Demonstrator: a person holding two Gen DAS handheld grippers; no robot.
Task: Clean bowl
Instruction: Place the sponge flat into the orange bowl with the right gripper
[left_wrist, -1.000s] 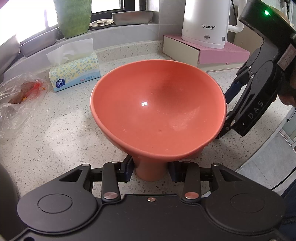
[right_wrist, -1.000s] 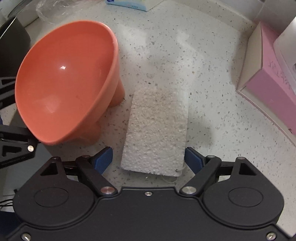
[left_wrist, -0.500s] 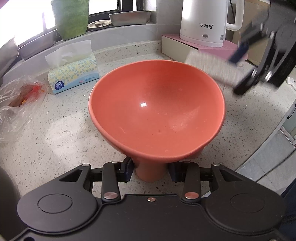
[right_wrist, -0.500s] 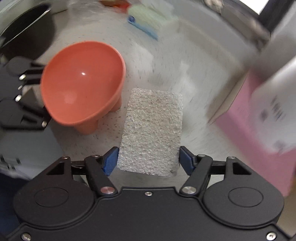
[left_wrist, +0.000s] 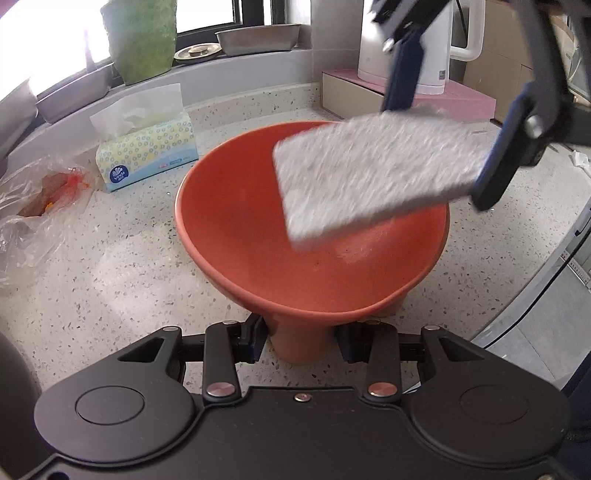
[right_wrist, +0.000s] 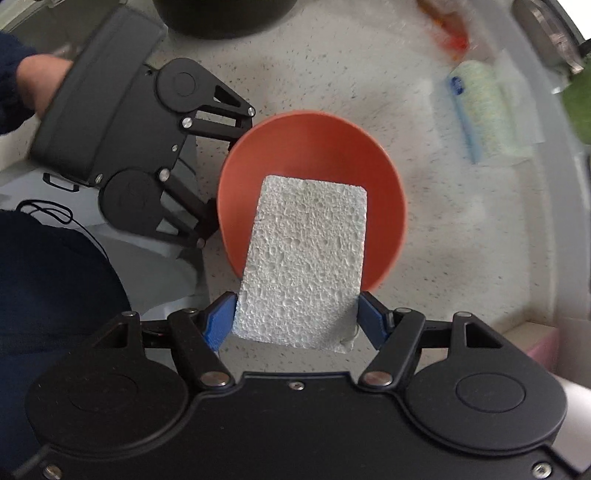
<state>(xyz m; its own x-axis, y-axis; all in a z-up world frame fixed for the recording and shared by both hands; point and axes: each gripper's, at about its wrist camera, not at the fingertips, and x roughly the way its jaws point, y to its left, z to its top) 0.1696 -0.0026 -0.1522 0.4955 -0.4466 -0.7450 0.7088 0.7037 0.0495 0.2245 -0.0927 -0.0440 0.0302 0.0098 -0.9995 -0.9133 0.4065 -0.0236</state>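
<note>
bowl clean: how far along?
Done: left gripper clamps the bowl by its foot; right gripper holds the sponge. In hand: sponge is over the bowl, not clearly touching. Left: wiping; specks show inside.

Your daylight pours in from the window (left_wrist: 207, 22) behind the tissue box (left_wrist: 146, 155), and it's blown out to pure white there. You get motion smear on the sponge (left_wrist: 373, 173) above the bowl (left_wrist: 258, 236). In your right wrist view the sponge is sharp, but the bench (right_wrist: 461, 229) around the bowl is streaky. Fisheye bends both views' edges.
</note>
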